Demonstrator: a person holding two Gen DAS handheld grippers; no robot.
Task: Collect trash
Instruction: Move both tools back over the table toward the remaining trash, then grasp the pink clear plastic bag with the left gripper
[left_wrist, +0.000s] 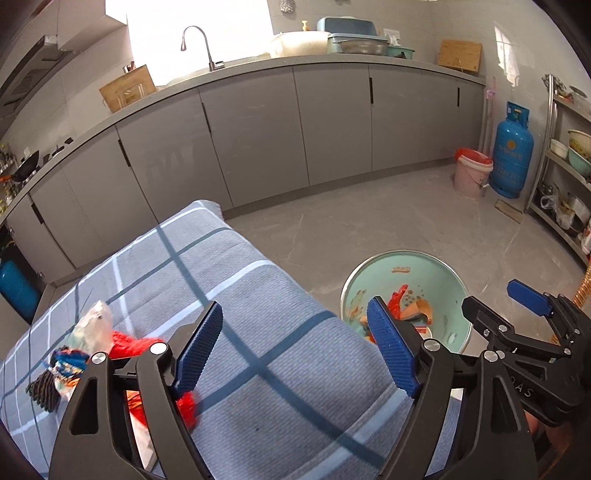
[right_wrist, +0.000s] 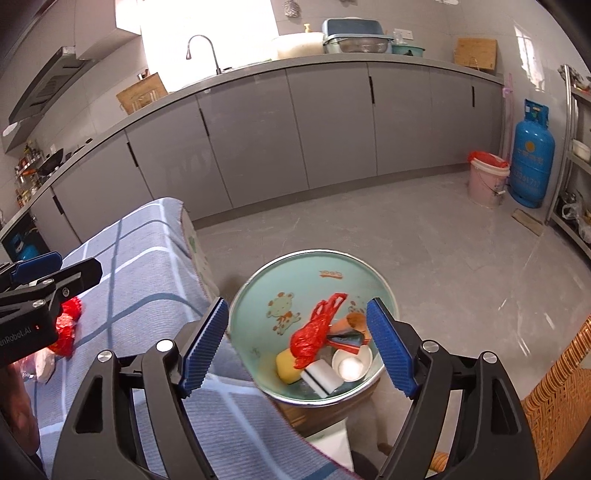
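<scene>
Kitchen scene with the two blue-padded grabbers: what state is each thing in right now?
Left gripper: open, nothing between its pads.
Right gripper: open, empty, above the basin.
Round mint-green enamel basin: upright, holding trash.
Crumpled red plastic bag: lying in the basin.
White paper cup: on its side in the basin.
Red crinkled wrapper: lying on the blue checked cloth, uncollected.

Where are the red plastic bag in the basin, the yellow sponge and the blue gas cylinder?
red plastic bag (right_wrist: 312, 338): right wrist view, its crumpled middle.
yellow sponge (right_wrist: 286, 367): right wrist view, its top face.
blue gas cylinder (right_wrist: 532, 158): right wrist view, the body's front.
</scene>
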